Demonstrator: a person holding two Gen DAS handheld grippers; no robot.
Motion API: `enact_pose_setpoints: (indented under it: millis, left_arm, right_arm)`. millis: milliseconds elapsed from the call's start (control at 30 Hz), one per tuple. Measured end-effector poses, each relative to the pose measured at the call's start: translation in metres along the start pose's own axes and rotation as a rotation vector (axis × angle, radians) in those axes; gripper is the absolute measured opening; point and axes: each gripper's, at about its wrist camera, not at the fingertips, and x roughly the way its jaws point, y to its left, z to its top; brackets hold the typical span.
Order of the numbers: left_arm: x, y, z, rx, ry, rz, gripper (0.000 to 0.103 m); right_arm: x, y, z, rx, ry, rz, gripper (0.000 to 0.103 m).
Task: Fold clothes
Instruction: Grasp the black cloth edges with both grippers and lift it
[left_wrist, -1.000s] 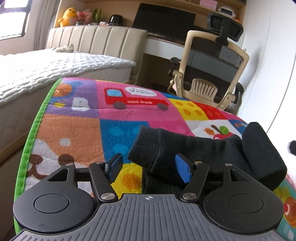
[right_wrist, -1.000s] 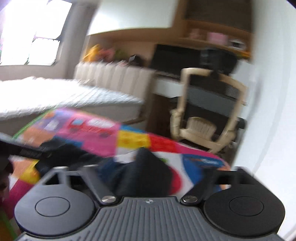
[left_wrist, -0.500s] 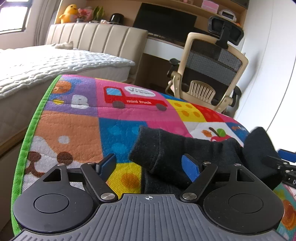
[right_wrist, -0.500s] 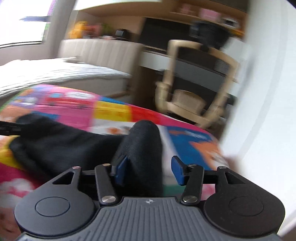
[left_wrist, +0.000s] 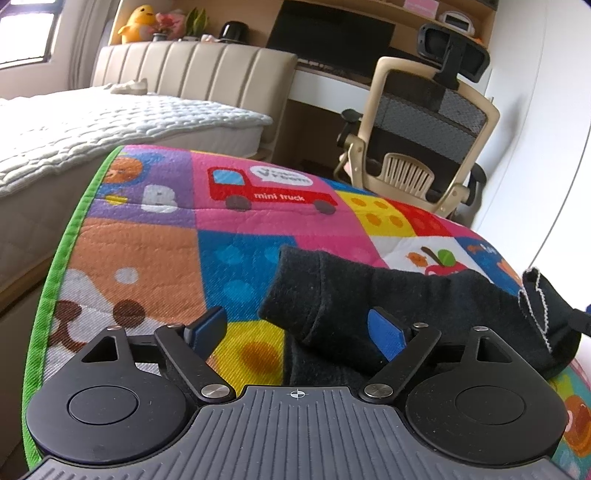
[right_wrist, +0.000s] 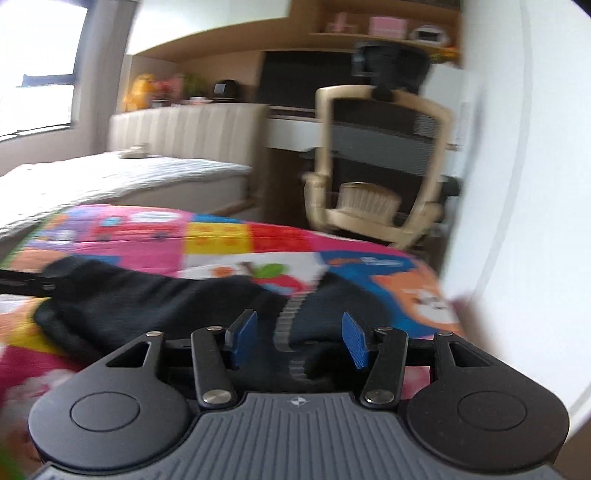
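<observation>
Sleeve cuff (left_wrist: 295, 295) only before left claw (left_wrist: 299, 330); elsewhere blur.

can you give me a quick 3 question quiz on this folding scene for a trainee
1. True or false: the left hand-held gripper is shut on the black garment.
2. What does the black garment lie on? A) white bed B) colourful play mat C) office chair
3. Fill in: the truck printed on the mat is labelled "mini ____".

Key:
1. False; its jaws stand open around the sleeve cuff.
2. B, the play mat.
3. truck.
</observation>
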Motion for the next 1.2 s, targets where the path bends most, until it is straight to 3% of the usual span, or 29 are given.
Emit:
enact_pose_setpoints:
  millis: [100,233,300,400,500,700,867,900,933,1000,1067,1200]
  left_arm:
    - [0.001,0.000,0.001,-0.002,0.018,0.004,0.091]
    - [0.001,0.000,0.002,-0.003,0.029,0.009,0.092]
    - [0.001,0.000,0.002,-0.002,0.032,0.011,0.092]
    - [0.001,-0.001,0.002,-0.002,0.031,0.013,0.093]
    - [0.001,0.000,0.002,-0.011,0.028,0.011,0.093]
    - [-0.008,-0.010,0.006,0.024,-0.024,0.009,0.093]
    - [0.002,-0.015,0.018,-0.028,0.055,-0.049,0.093]
    - [0.003,-0.016,0.020,-0.035,0.058,-0.041,0.093]
    - [0.004,-0.017,0.021,-0.038,0.058,-0.035,0.093]
    - [0.006,-0.017,0.025,-0.044,0.063,-0.030,0.093]
    - [0.009,-0.018,0.027,-0.057,0.079,-0.039,0.093]
    - [0.011,-0.020,0.028,-0.025,0.077,-0.036,0.092]
  right_arm:
    - [0.008,0.004,-0.001,0.019,0.038,0.093,0.051]
    - [0.023,0.008,-0.004,0.013,0.080,0.096,0.051]
    - [0.032,0.012,-0.007,-0.056,0.105,0.006,0.048]
    - [0.040,0.008,-0.012,-0.144,0.095,-0.214,0.048]
    - [0.034,-0.016,-0.018,-0.078,0.103,-0.331,0.050]
    - [0.011,-0.053,-0.035,0.168,0.125,-0.237,0.052]
    - [0.007,-0.086,-0.034,0.386,0.087,-0.268,0.052]
    - [0.006,-0.094,-0.035,0.441,0.074,-0.292,0.056]
    - [0.006,-0.102,-0.037,0.484,0.065,-0.295,0.068]
    - [0.006,-0.112,-0.038,0.538,0.069,-0.255,0.071]
    - [0.003,-0.104,-0.033,0.500,0.069,-0.150,0.070]
    - [-0.016,-0.059,-0.006,0.251,0.025,0.079,0.040]
